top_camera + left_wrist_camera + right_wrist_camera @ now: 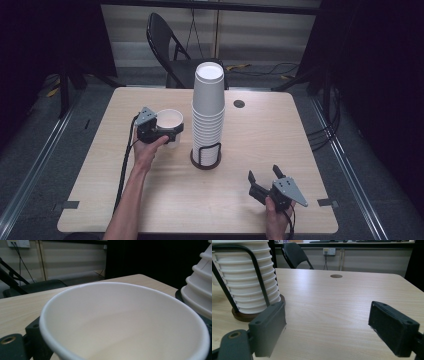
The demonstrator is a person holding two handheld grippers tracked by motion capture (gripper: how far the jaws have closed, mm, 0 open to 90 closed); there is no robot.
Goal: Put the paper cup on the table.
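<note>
A single white paper cup point(170, 121) is sitting upright between the jaws of the left gripper point(167, 133), which are closing on its wall just below the rim; the person's left hand point(146, 150) is gripping the tool from the near side. In the left gripper view the cup's open mouth point(125, 322) is facing the camera, with one black jaw pressing against its outer wall at the lower left. The cup is standing just to the left of a tall stack of upside-down white paper cups point(208, 112), apart from it, and that stack is resting in a black wire holder with a round dark base point(205, 157).

The right gripper point(264, 179) is hovering near the table's front right part, well apart from the stack, with its jaws spread wide and nothing between them; in the right gripper view bare wood is showing in the gap between its two black pads point(268, 327).

The light wooden table with rounded corners point(280, 145) is carrying a small round cable hole point(239, 104) beyond the stack. A black folding chair point(172, 52) is standing behind the table on a grey floor, and cables point(260, 70) are lying near the pale back wall.
</note>
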